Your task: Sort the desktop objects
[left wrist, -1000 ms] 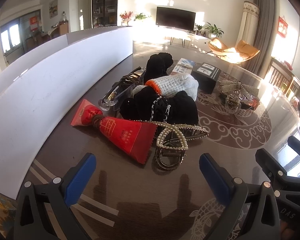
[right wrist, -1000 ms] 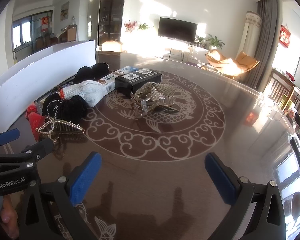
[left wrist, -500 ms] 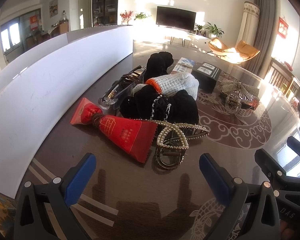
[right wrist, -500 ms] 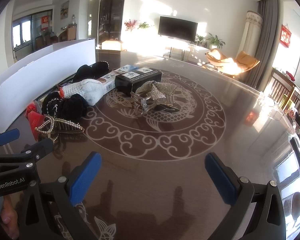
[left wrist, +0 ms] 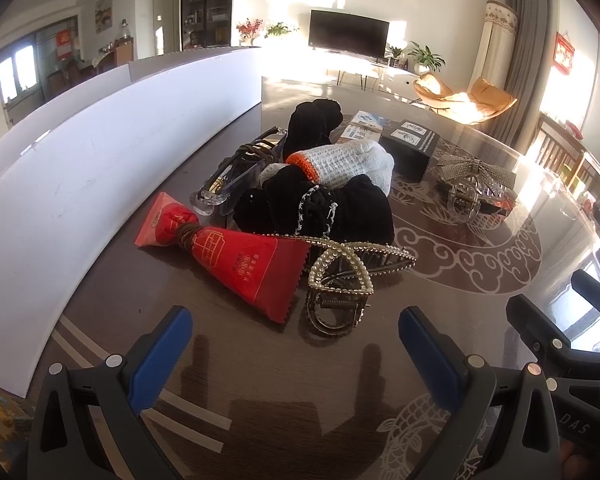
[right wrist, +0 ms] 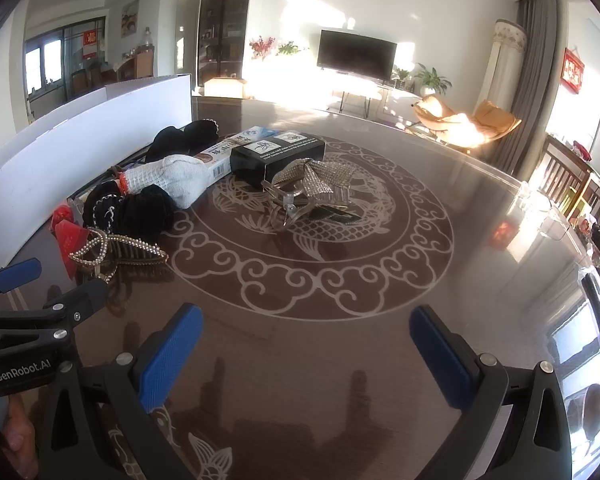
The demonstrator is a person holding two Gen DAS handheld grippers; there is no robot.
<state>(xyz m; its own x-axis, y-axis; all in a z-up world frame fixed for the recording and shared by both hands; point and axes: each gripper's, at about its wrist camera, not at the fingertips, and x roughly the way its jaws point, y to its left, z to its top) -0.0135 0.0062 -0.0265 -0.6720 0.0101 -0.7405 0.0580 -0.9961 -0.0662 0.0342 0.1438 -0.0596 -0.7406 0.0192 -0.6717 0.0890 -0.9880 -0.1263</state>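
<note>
Red packet [left wrist: 236, 264], one white glove [left wrist: 348, 162], two hair claws, two boxes.

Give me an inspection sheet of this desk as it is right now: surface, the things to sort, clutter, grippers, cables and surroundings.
Surface: dark glossy table with pale swirl pattern; white board standing along its left side.
Job's things: red packet beside pearl hair claw; black fabric under white glove; clear clip; black box; paper box; silver bow clip apart from the pile.
Clutter: nothing seen.
Grippers: left gripper and right gripper both open, holding nothing, short of the pile.
Cables: nothing seen.
Surroundings: living room with TV, orange chair, curtains, plants.
</note>
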